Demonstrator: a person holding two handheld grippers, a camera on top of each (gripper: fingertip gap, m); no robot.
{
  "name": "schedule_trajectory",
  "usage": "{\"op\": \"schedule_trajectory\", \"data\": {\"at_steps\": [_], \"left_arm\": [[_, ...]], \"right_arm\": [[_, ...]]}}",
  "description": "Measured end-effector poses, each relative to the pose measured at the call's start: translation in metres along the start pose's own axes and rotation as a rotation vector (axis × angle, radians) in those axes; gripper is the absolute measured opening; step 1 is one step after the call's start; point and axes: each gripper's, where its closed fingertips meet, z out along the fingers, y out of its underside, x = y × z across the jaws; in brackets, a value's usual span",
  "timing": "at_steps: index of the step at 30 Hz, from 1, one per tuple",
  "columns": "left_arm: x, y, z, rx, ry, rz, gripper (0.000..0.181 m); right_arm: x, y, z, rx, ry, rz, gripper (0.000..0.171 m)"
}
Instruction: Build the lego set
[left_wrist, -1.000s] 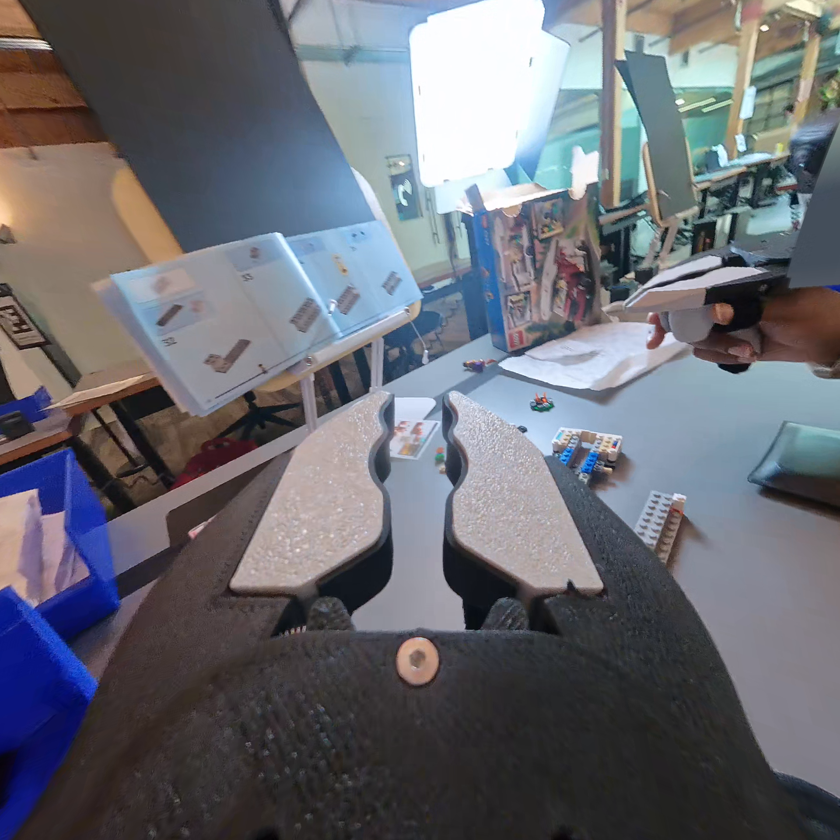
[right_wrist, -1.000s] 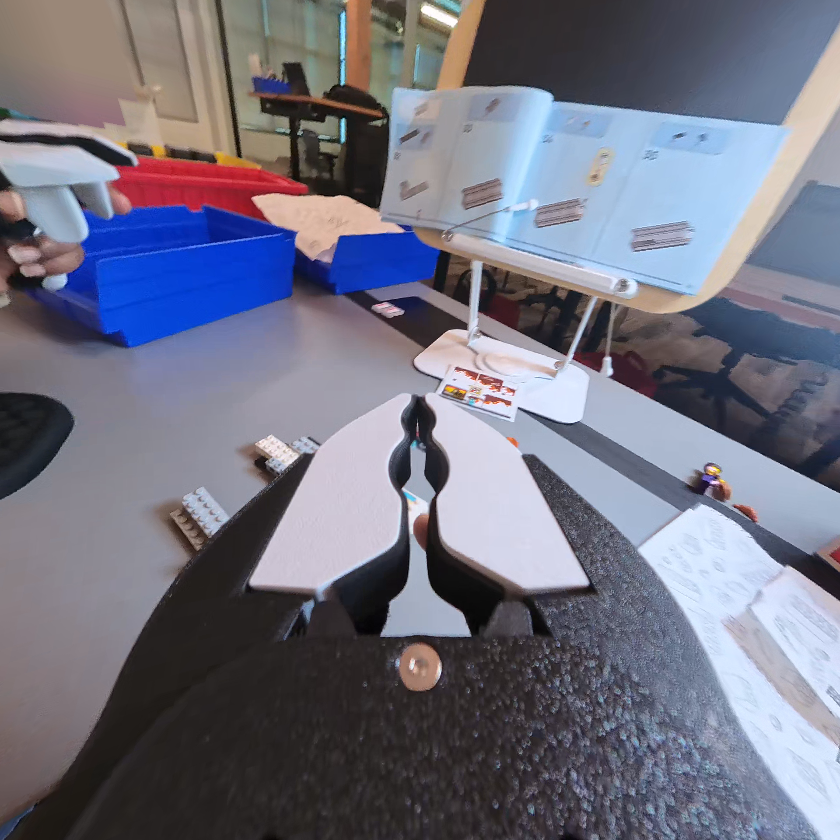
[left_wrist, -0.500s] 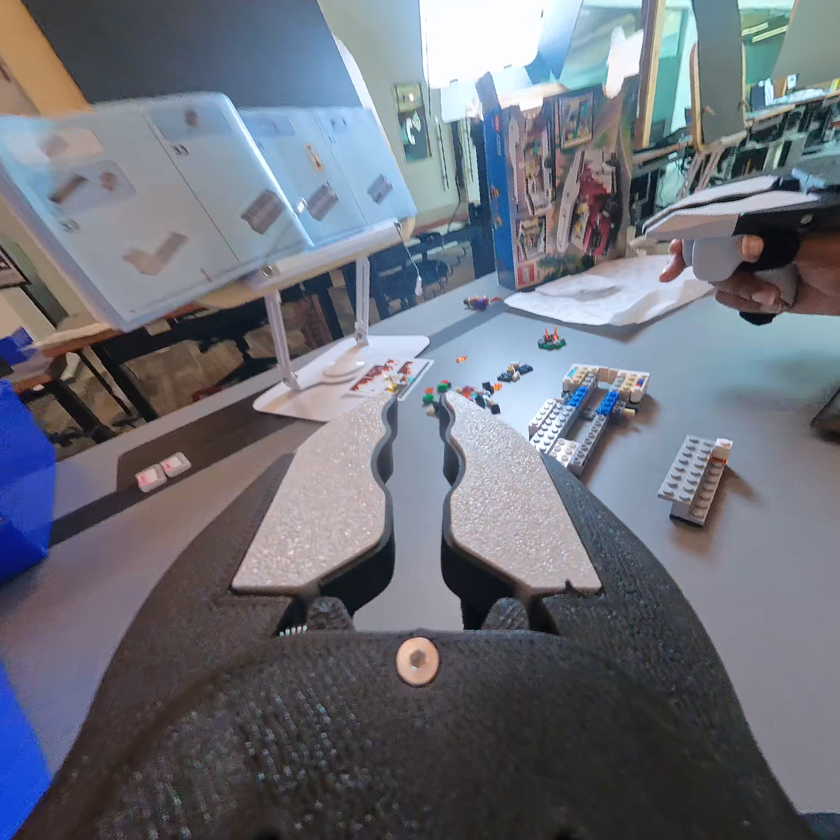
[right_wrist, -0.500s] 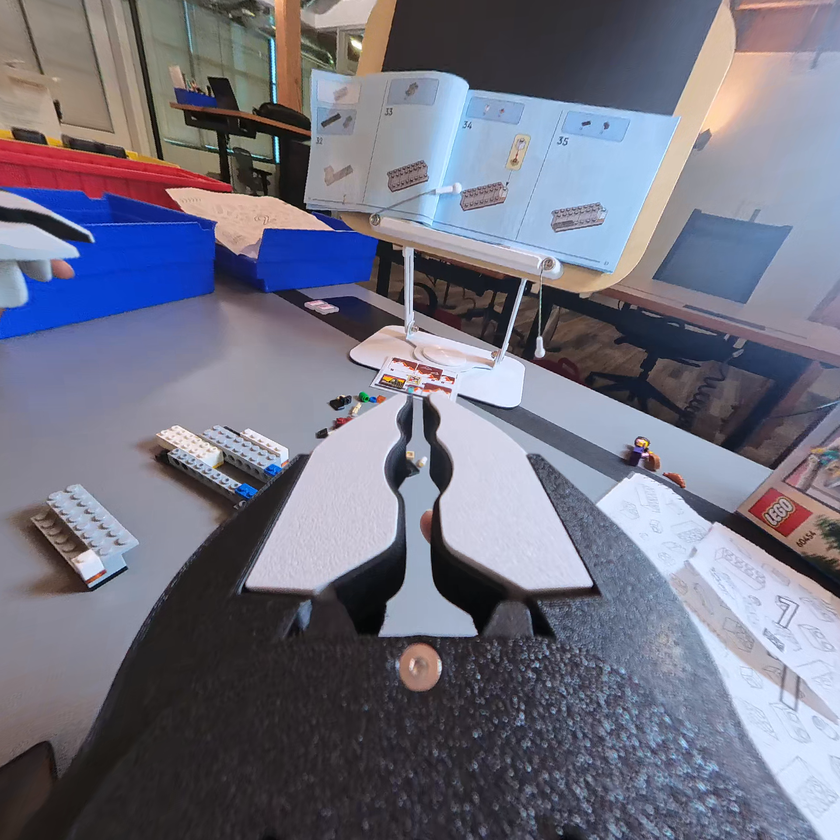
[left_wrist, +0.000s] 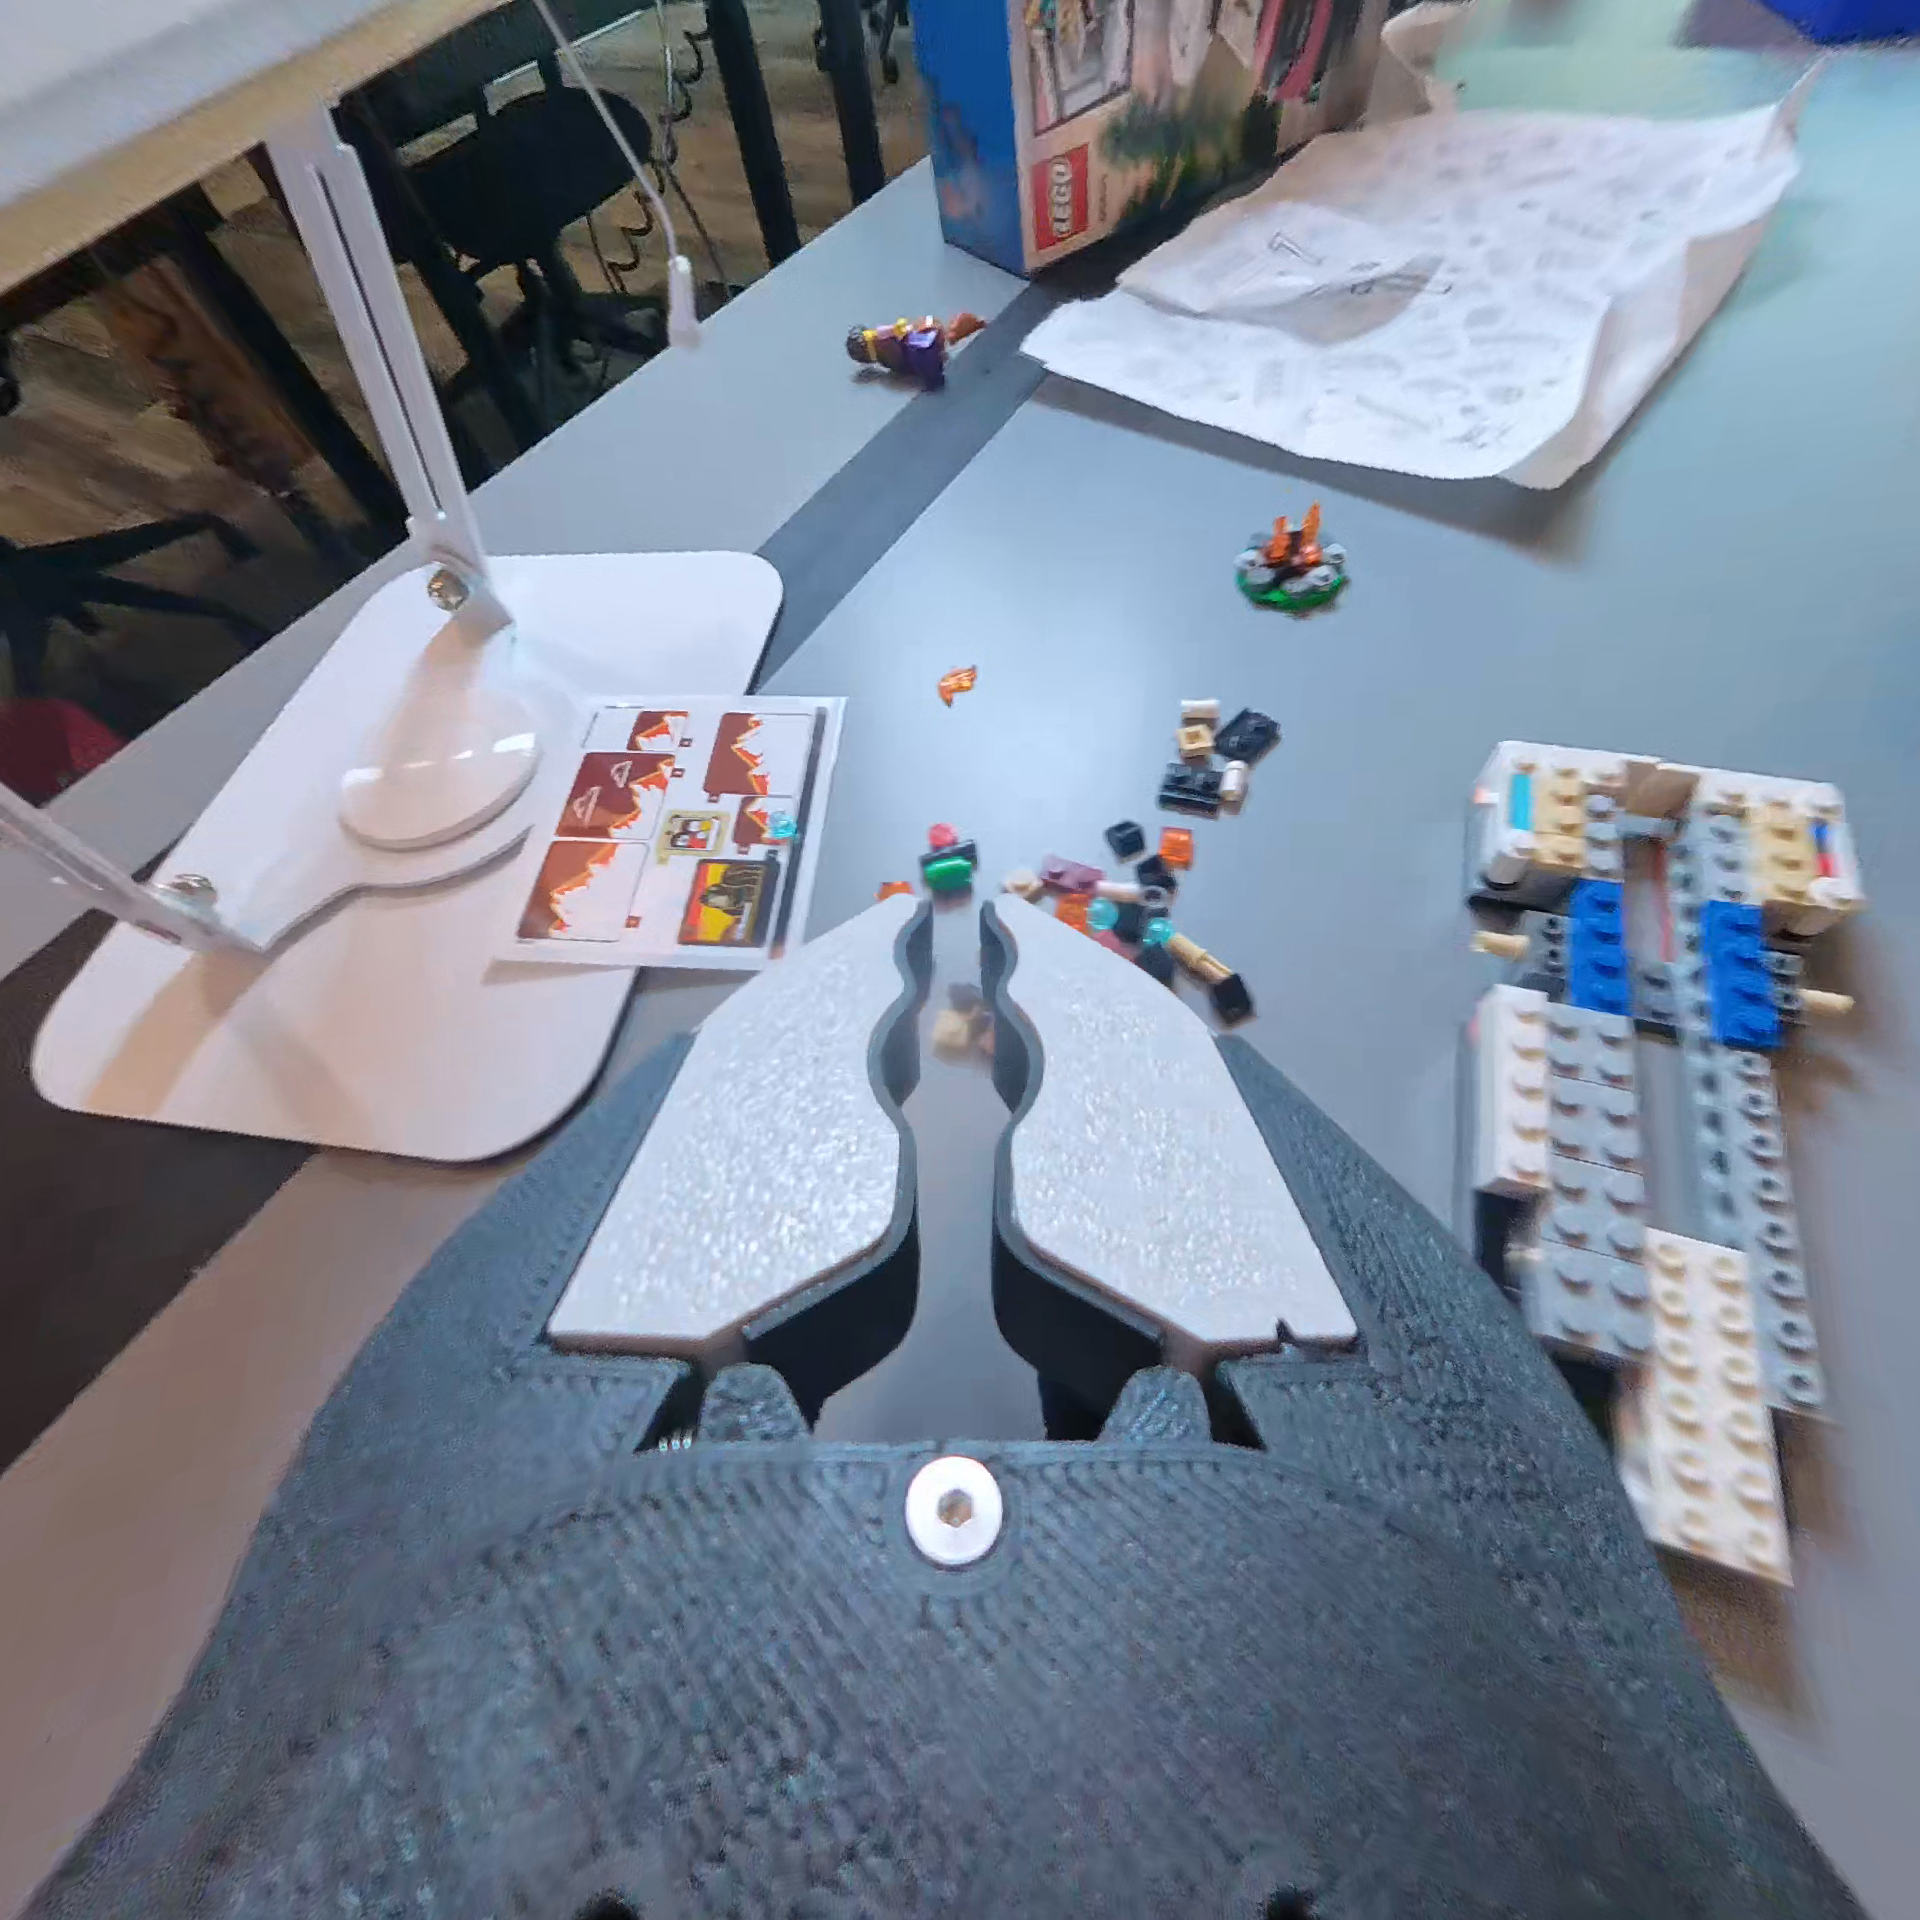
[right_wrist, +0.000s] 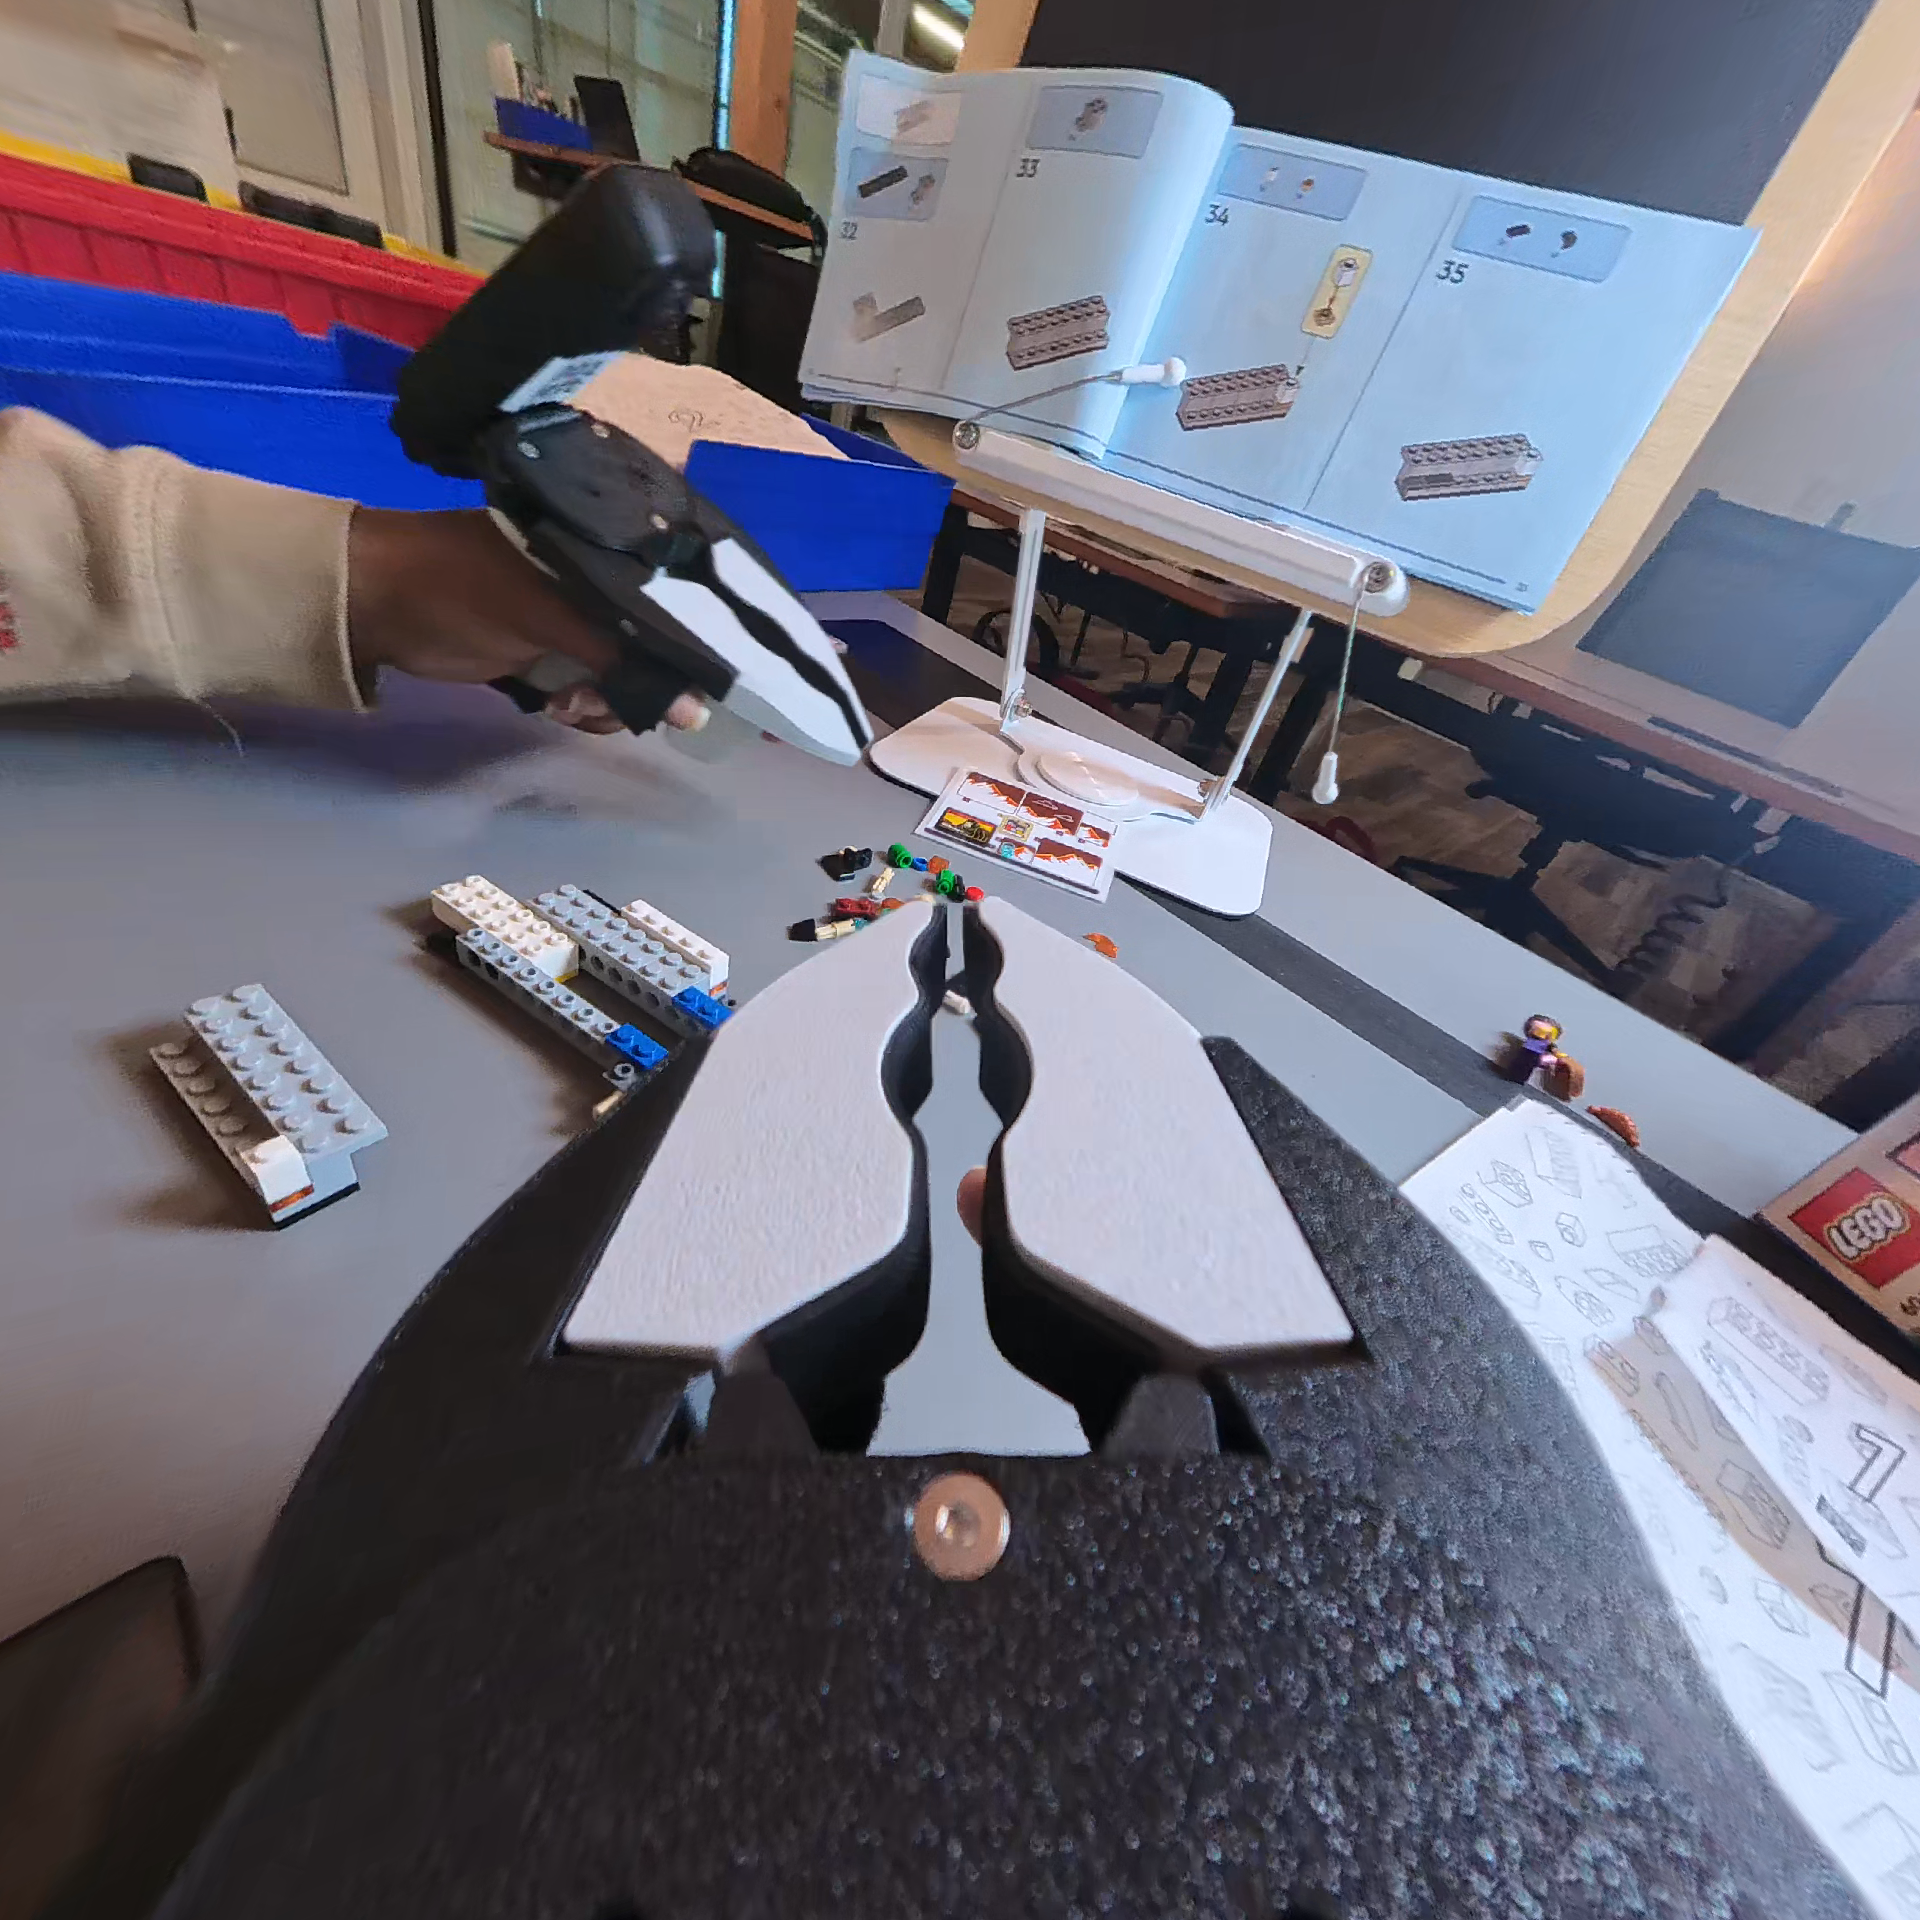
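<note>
Left wrist view, left to right: a white book stand base (left_wrist: 312, 935) sits at mid left on the grey table (left_wrist: 1558, 623). A sticker sheet (left_wrist: 675, 831) lies w/ one edge on it. In the middle, the left gripper (left_wrist: 956, 914) points down at a pile of small loose lego bits (left_wrist: 1143, 862). Its fingers are a bit apart, nothing btwn them. A tan bit (left_wrist: 956, 1023) shows on the table in the gap. Right of that is the half-built lego model (left_wrist: 1652, 1039), grey w/ blue and white bricks. Top right: the lego box (left_wrist: 1060, 135) and a white paper bag (left_wrist: 1434, 301). A tiny campfire build (left_wrist: 1291, 561) sits alone near the top middle.

Right wrist view: a grey plate piece (right_wrist: 270, 1101) lies at mid left, apart from the model (right_wrist: 592, 966). Upper left, a hand (right_wrist: 468, 613) holds the left gripper (right_wrist: 847, 738) above the table. The right gripper (right_wrist: 954, 909) in the middle has its fingers nearly touching, holding nothing. The open instruction book (right_wrist: 1247, 301) is on its stand, upper right.
</note>
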Motion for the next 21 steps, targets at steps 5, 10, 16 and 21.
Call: {"op": "schedule_trajectory", "data": {"at_steps": [5,10,16,21], "left_arm": [[-0.012,0.006,0.011,-0.041,0.023,0.044,0.012],[-0.014,0.018,0.004,-0.052,0.032,0.017,0.013],[0.000,0.028,0.001,-0.119,0.108,0.073,0.011],[0.005,0.034,0.013,-0.160,0.132,0.086,0.013]], "right_arm": [[-0.010,0.000,0.001,-0.009,-0.019,-0.095,0.002],[-0.013,-0.001,0.001,-0.008,-0.025,-0.115,0.001],[-0.012,0.002,0.002,-0.018,-0.029,-0.095,0.001],[-0.016,0.005,0.003,-0.028,-0.041,-0.103,0.001]]}}
